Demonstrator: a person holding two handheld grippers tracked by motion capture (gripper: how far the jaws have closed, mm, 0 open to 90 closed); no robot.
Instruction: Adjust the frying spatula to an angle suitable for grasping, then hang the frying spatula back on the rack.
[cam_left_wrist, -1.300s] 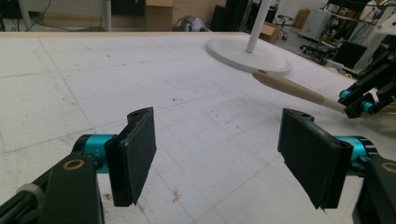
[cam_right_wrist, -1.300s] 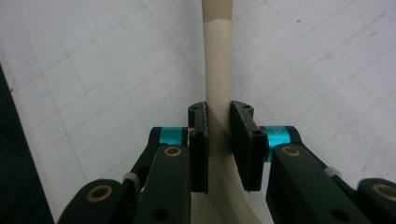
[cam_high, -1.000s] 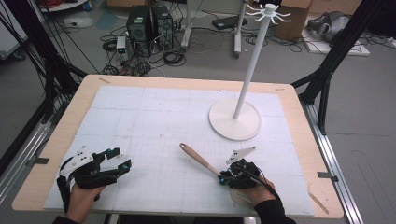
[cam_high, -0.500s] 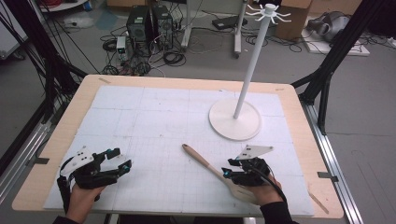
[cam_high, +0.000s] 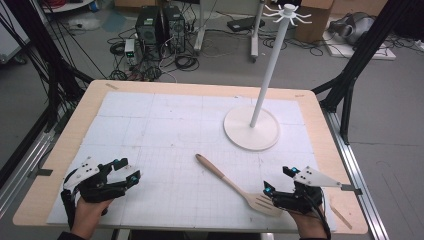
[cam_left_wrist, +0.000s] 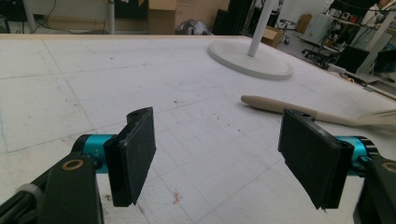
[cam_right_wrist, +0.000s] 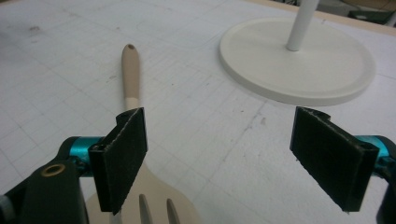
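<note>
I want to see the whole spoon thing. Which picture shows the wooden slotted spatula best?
The high view: the beige wooden slotted spatula lies whole on the table, from handle to slotted head. The right gripper view hides part of its head behind a black jaw. The left gripper view shows mainly its handle.

High overhead view forward-down; both low gripper views close, sharing white stand base (cam_left_wrist: 252, 58).

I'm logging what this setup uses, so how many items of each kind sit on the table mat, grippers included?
Wooden slotted spatula: 1
White hook stand: 1
Handheld grippers, left gripper and right gripper, both with jaws apart: 2
Total: 4
</note>
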